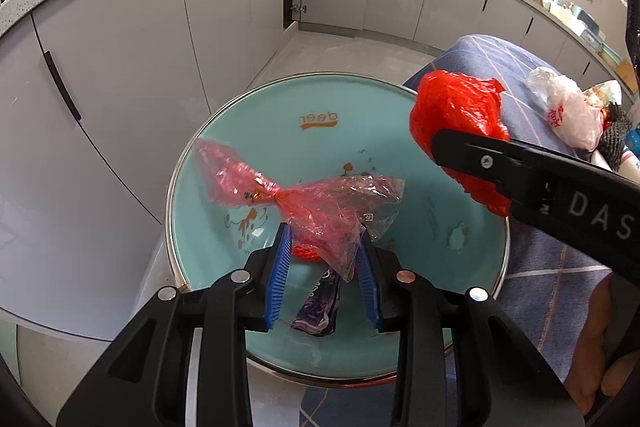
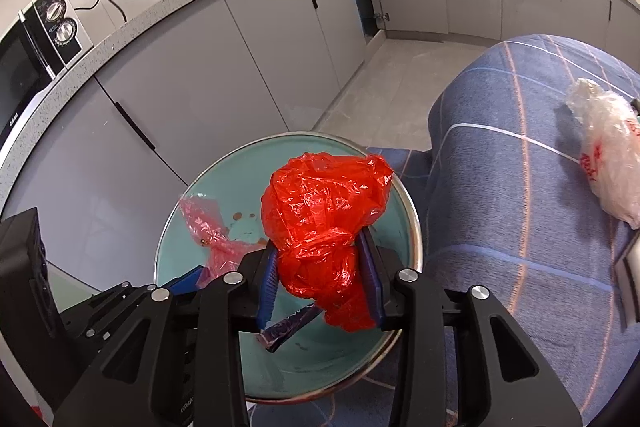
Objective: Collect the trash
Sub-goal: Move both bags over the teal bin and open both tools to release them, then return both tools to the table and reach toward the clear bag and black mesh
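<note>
Hanging over a round teal basin (image 1: pixel 472 163) with a metal rim, both grippers hold trash above its bowl. The basin's right edge lies against a blue plaid cloth (image 1: pixel 560 267), while to the left and far side open floor (image 1: pixel 340 55) runs to grey cabinets (image 1: pixel 120 75).

The left gripper (image 1: pixel 325 267) has its blue pads clenched on a crumpled pink film bag (image 1: pixel 280 195), which fans out over the middle of the basin. The right gripper (image 2: pixel 322 275) is clamped on a bunched red plastic bag (image 2: pixel 320 203), held over the basin's right half, near the rim. Lying in the basin beneath them is a purple wrapper (image 1: pixel 318 311), toward the near side.

A white plastic bag with red print (image 1: pixel 564 107) rests on the cloth at the far right, well apart from the basin.

The right wrist view alone shows a microwave (image 2: pixel 24 67) on the counter at the far left; the left wrist view alone shows printed lettering on the basin's far inner wall.
</note>
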`<state>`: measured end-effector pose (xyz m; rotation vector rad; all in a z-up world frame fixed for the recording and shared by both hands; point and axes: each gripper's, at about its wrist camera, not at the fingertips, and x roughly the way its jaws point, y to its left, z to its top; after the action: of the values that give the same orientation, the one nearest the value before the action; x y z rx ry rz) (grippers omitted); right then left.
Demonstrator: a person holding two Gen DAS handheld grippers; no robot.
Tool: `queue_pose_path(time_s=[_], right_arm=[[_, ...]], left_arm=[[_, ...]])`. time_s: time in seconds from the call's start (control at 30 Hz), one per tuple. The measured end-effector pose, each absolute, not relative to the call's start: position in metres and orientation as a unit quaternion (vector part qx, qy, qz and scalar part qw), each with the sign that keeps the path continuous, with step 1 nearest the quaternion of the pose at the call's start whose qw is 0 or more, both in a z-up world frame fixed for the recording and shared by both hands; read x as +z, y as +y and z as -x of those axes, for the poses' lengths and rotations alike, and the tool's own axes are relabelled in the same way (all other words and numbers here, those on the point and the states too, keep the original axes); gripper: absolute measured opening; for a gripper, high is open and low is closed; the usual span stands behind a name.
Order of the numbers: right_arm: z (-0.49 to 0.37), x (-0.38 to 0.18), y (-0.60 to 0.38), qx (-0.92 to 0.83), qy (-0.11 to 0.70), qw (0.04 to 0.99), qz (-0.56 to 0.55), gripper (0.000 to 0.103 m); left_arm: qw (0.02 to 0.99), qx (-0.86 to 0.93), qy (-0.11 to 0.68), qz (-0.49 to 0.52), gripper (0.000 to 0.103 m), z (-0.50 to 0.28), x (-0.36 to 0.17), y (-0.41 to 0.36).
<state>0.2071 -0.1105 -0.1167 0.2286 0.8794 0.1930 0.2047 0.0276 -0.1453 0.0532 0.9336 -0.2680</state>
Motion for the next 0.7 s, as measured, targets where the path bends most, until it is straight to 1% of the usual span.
queue_pose_path(time_s=[0.03, 0.13, 0.2, 0.23, 0.37, 0.5, 0.7], right_arm=[[-0.208, -0.118, -0.110, 0.092, 0.425, 0.894, -0.108, 0.042], [-0.209, -0.118, -0.110, 0.092, 0.424, 0.894, -0.114, 0.045], [-0.206, -0.116, -0.114, 0.091, 0.416, 0.897, -0.119, 0.054], [-0.205, -0.113, -0.115, 0.089, 0.411, 0.899, -0.120, 0.055], [-0.201, -0.108, -0.117, 0.089, 0.401, 0.904, -0.119, 0.055], [-0.193, -0.102, -0.124, 0.082, 0.390, 0.908, -0.126, 0.055], [-0.175, -0.096, -0.141, 0.054, 0.375, 0.917, -0.123, 0.055]], left_arm=[[0.885, -0.126, 0.448, -0.027, 0.034, -0.205, -0.145, 0.028], [0.889, -0.107, 0.443, -0.042, 0.048, -0.204, -0.144, 0.029], [0.891, -0.100, 0.440, -0.042, 0.053, -0.203, -0.143, 0.032], [0.892, -0.097, 0.440, -0.039, 0.055, -0.203, -0.142, 0.033], [0.895, -0.086, 0.435, -0.039, 0.060, -0.200, -0.138, 0.036], [0.900, -0.068, 0.429, -0.040, 0.071, -0.196, -0.133, 0.038], [0.906, -0.033, 0.420, -0.032, 0.078, -0.193, -0.127, 0.042]])
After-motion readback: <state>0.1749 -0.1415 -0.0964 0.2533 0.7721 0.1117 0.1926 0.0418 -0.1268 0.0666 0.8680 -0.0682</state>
